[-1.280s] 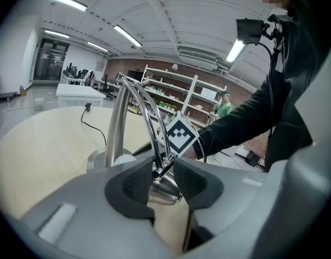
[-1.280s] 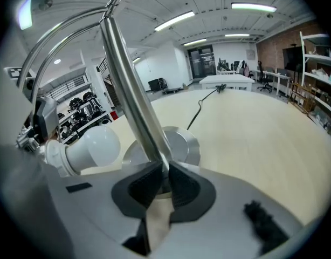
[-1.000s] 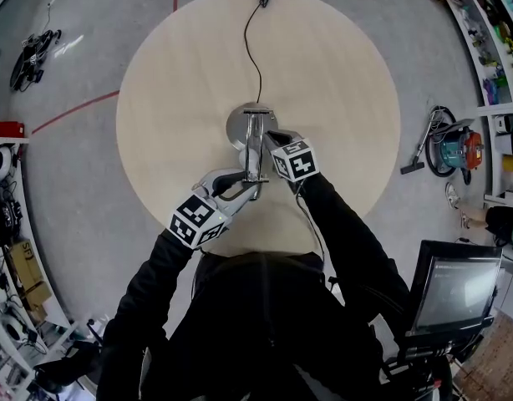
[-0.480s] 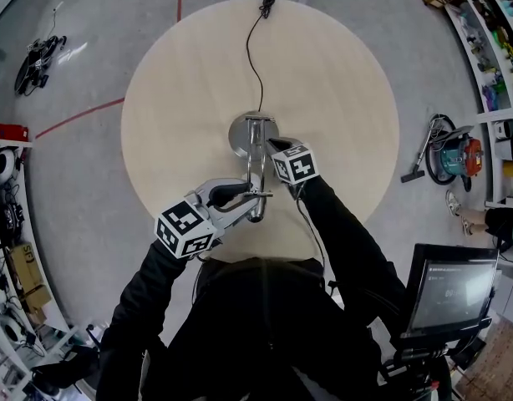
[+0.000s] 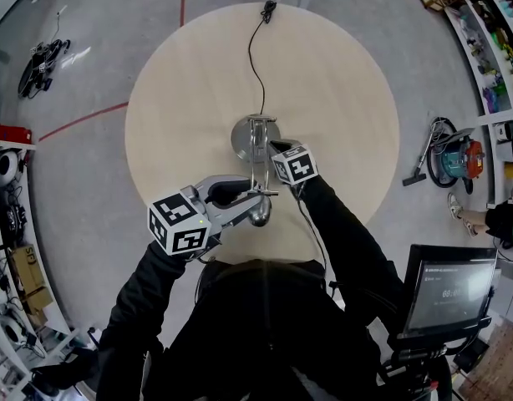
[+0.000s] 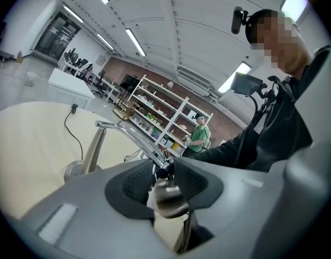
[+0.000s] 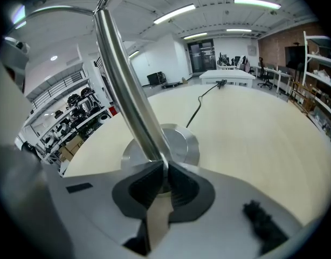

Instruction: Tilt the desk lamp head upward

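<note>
My left tongs (image 6: 164, 172) grip lamp head (image 6: 169, 199), jaws just eased wider. Lamp arm (image 6: 130, 136) runs straight ahead. Right tongs (image 7: 161, 183) clamp stem (image 7: 125, 85).

Open tabletop (image 5: 340, 98) flanks lamp (image 5: 257, 153); cord (image 5: 251, 57) crosses far half.

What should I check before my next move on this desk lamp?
1. Left hand-held gripper on lamp head: ok, head sits between its jaws, though they have just been opening.
2. Right hand-held gripper clamped on lamp pole: ok.
3. Lamp base flat on table: ok.
4. Cord slack: ok, lies loose across the table.
5. Head tilted up enough: cannot tell.
</note>
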`<action>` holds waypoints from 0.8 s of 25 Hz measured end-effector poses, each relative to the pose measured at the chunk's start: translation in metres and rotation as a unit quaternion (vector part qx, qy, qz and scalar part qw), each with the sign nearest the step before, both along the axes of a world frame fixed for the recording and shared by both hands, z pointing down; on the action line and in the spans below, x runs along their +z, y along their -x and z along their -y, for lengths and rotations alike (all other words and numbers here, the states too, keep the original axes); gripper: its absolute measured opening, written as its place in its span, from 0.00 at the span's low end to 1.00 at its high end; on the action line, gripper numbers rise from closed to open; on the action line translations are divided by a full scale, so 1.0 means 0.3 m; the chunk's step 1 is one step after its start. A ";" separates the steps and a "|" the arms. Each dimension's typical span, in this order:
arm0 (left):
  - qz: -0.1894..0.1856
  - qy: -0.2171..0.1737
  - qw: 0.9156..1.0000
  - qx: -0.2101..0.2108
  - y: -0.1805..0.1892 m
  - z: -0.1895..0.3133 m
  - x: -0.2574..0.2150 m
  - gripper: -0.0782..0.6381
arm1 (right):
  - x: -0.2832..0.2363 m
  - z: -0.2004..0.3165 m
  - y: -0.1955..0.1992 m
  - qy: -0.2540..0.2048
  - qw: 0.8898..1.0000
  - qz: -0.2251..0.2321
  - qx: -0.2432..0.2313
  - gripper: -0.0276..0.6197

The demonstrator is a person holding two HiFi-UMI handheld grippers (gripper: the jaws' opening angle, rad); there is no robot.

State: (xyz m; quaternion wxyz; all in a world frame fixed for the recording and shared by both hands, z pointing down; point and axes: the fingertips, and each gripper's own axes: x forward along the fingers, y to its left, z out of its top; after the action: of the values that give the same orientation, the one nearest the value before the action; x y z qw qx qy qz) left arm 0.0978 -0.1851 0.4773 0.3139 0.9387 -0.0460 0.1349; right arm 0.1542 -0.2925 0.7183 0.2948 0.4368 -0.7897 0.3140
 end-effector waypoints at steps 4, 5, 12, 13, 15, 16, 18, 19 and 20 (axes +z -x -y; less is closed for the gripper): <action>-0.006 0.047 0.999 -0.016 -0.008 0.014 -0.031 0.29 | 0.001 0.001 -0.010 0.001 1.000 0.003 0.003 0.09; -0.009 0.064 0.998 -0.019 -0.009 0.018 -0.040 0.28 | 0.003 0.000 -0.010 0.001 1.000 0.004 0.004 0.09; -0.005 0.165 0.986 -0.032 -0.009 0.047 -0.081 0.27 | 0.005 0.004 -0.005 0.001 1.000 0.006 0.004 0.09; -0.012 0.178 0.983 -0.035 -0.009 0.053 -0.091 0.27 | 0.006 0.003 -0.005 0.000 1.000 0.006 0.004 0.09; -0.032 0.205 0.977 -0.046 -0.013 0.073 -0.120 0.27 | 0.006 0.000 -0.005 -0.001 1.000 0.006 0.003 0.09; -0.041 0.218 0.974 -0.053 -0.015 0.088 -0.138 0.27 | 0.005 -0.002 -0.003 -0.001 1.000 0.006 0.001 0.09; -0.057 0.242 0.967 -0.062 -0.019 0.121 -0.170 0.27 | 0.005 -0.003 0.002 0.000 1.000 0.006 -0.001 0.09; -0.064 0.251 0.964 -0.063 -0.021 0.136 -0.182 0.27 | 0.005 -0.002 0.004 0.000 1.000 0.005 -0.001 0.09; -0.069 0.257 0.962 -0.060 -0.023 0.147 -0.192 0.27 | 0.005 -0.002 0.006 0.001 1.000 0.005 -0.001 0.09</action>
State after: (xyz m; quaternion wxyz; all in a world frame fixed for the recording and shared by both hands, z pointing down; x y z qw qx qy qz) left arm 0.1048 -0.2292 0.4197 0.5541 0.8292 -0.0445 0.0576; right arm 0.1525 -0.2920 0.7197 0.2914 0.4340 -0.7915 0.3167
